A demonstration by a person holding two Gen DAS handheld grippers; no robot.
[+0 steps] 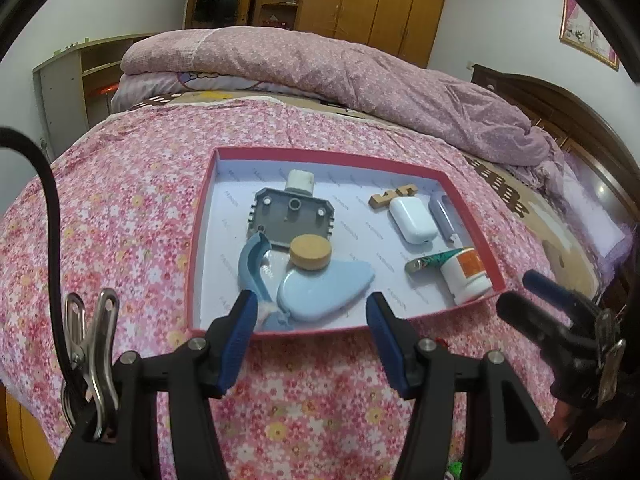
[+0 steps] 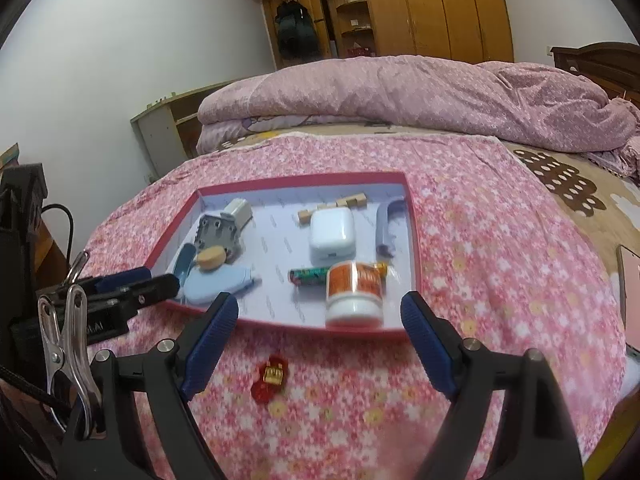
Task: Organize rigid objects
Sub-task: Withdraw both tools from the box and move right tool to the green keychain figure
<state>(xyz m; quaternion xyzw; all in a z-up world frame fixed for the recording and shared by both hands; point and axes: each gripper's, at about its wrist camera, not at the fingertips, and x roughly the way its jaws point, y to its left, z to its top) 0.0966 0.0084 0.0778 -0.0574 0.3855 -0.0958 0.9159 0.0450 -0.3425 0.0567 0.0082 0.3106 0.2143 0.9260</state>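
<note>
Right wrist view: both my grippers, left and right, hang released and empty. That small red clip on the bed looks light, stiff; I'd pinch its flat sides.

The bed is spread with a pink floral sheet. A shallow red box lies flat on the sheet. Just beside the box's near edge lies a small red and gold trinket. Well behind the box, a pink quilt is heaped across the bed.
</note>
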